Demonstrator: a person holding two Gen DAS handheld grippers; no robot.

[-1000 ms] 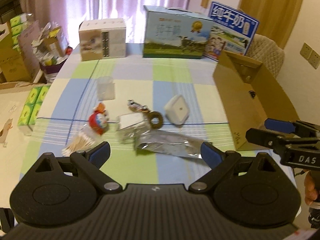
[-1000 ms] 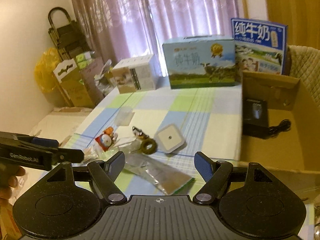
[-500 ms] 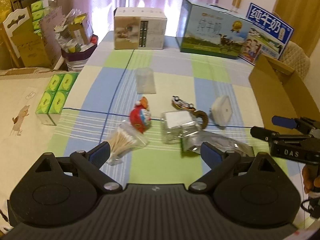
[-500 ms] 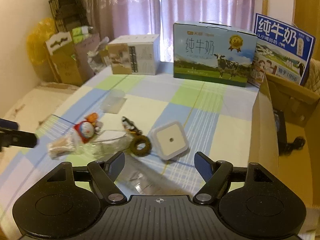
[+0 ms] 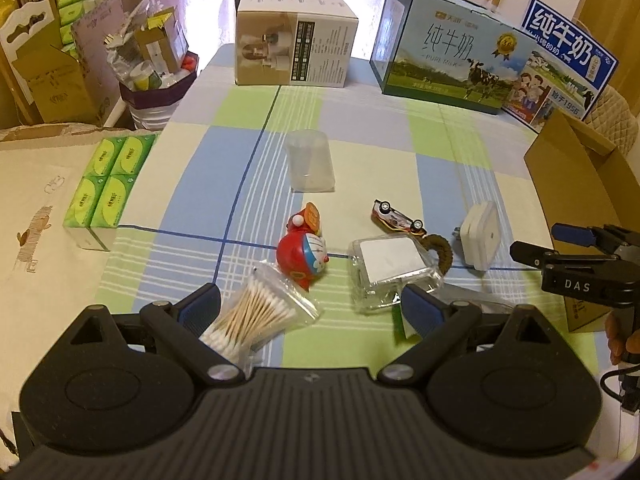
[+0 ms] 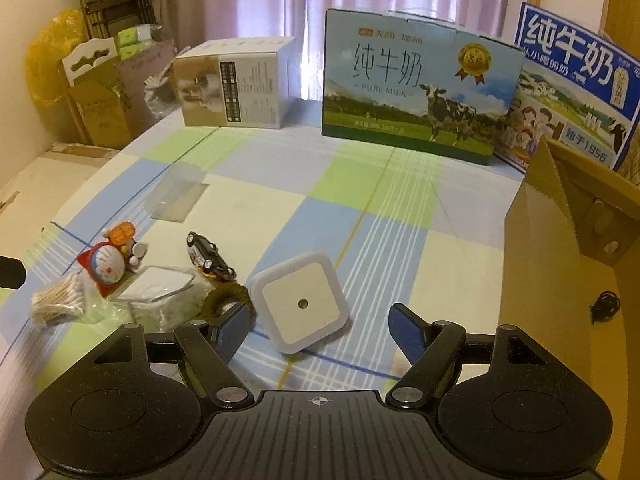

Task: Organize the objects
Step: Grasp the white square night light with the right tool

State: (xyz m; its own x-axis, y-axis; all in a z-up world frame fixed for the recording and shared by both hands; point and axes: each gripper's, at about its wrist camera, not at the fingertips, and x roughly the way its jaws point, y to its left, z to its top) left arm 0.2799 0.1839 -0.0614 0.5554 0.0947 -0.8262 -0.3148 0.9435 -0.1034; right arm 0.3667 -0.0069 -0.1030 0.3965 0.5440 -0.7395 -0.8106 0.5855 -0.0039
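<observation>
Both claws gape wide and empty, the right claw (image 6: pixel 318 326) lining up on the white square plug-in night light (image 6: pixel 301 302) near the surface's right edge, beside the open brown cardboard box (image 6: pixel 560 264), while the left claw (image 5: pixel 310 306) hovers over the clear bag of cotton swabs (image 5: pixel 256 316), so nearly everything's left to sort.

foil pouch (image 5: pixel 476 300) mostly hidden behind left tool, cotton swabs (image 6: pixel 56 300) blurred

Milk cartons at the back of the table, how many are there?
2. The green pure-milk carton stands at the table's far edge; the blue milk carton leans just right of it, behind the cardboard box.
</observation>
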